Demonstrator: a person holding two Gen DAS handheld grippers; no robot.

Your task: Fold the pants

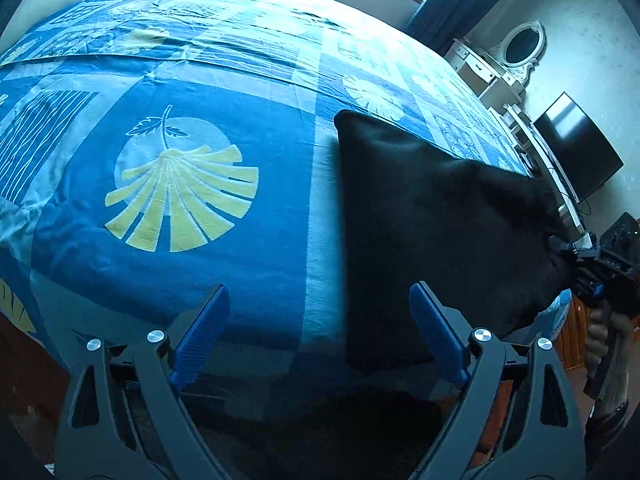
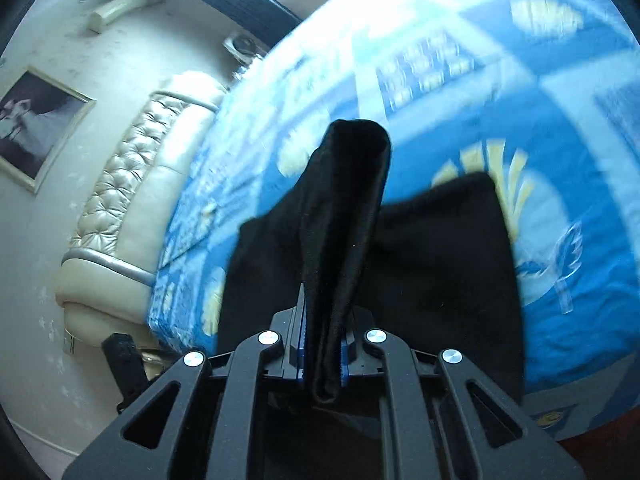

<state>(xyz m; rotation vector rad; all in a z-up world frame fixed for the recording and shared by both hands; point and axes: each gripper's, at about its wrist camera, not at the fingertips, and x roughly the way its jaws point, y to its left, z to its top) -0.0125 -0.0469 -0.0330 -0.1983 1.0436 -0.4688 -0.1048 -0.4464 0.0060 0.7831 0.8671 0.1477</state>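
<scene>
The black pants (image 1: 432,232) lie folded near the edge of the bed (image 1: 240,220), on its blue patterned cover; the left gripper (image 1: 320,336) hovers just short of them with its jaws spread wide and nothing between them; the right gripper (image 2: 323,356) is clamped tight on a raised fold of the pants (image 2: 344,216), lifting it above the rest of the cloth.

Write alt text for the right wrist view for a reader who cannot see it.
The right hand-held gripper is clamped shut on a bunched fold of black pants, which drape over a bed with a blue patterned cover. To the left are a cream tufted headboard and a framed picture on the wall.
</scene>
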